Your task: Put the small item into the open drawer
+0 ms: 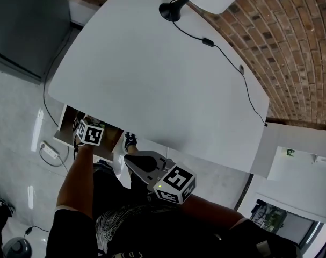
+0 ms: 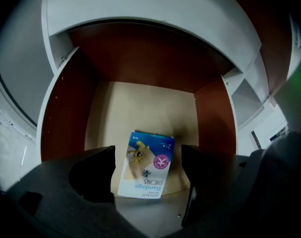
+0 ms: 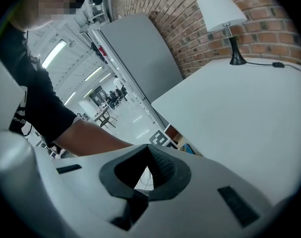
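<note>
The left tool (image 2: 148, 152) points into the open drawer (image 2: 66, 113), which has reddish-brown side walls and a pale wooden floor. Its two dark jaws stand wide apart and hold nothing. Between them in the left gripper view, low in the middle of the frame, a small blue and white bandage box (image 2: 148, 165) lies flat on the drawer floor. A gap of bare floor shows on each side of the box, so neither jaw touches it. The box sits near the drawer's front edge, slightly skewed, with its printed face up.

In the head view the drawer (image 1: 66, 125) juts out from under the white desk (image 1: 152, 79) at the lower left of the frame, and the left tool's marker cube (image 1: 91, 134) sits over it.

The right tool (image 1: 131, 160) hangs off the desk's near edge at lower centre, well clear of the drawer. Its jaws are closed tip to tip with nothing between them.

A black-based lamp (image 1: 173, 9) stands at the desk's far edge, top centre, and its cable (image 1: 227, 58) trails to the right
</note>
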Motion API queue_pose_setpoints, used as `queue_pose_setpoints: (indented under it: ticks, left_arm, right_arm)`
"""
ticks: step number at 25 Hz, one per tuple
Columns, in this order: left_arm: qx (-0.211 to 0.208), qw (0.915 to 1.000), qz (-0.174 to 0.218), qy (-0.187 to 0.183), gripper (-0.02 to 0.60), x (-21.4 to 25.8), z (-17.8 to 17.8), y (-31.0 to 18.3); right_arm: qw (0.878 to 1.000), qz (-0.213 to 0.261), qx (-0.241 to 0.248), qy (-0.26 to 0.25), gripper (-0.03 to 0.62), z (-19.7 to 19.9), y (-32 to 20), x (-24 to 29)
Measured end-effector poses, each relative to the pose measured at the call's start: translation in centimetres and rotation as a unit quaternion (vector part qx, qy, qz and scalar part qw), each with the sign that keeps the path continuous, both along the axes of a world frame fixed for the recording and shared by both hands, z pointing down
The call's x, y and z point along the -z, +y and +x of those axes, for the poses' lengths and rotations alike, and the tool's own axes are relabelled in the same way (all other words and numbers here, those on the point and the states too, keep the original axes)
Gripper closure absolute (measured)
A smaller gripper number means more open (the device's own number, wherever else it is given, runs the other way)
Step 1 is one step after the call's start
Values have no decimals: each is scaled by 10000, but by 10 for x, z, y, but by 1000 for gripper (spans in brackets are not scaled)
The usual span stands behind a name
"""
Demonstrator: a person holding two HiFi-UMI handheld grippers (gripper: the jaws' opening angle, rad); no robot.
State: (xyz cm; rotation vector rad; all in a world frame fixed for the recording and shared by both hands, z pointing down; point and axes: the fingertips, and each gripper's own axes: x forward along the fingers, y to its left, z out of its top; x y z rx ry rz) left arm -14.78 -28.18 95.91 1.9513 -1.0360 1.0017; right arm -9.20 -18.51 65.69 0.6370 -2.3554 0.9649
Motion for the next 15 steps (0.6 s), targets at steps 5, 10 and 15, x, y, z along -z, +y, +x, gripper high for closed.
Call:
queue_pose_setpoints:
  ticks: [5,10,15]
  left_arm:
    - [105,9998,85,141,184,15,-5,3]
    - [208,9993,220,239,186,45,-8,10]
    - [191,9986,311,380,187,84,-13,26]
  right_arm:
    - [10000,86,4,9,589,-10,8,4]
    - [9997,232,-97,31,589,-15,12,11]
    - [9982,462,-387,25,589,-14,16,27]
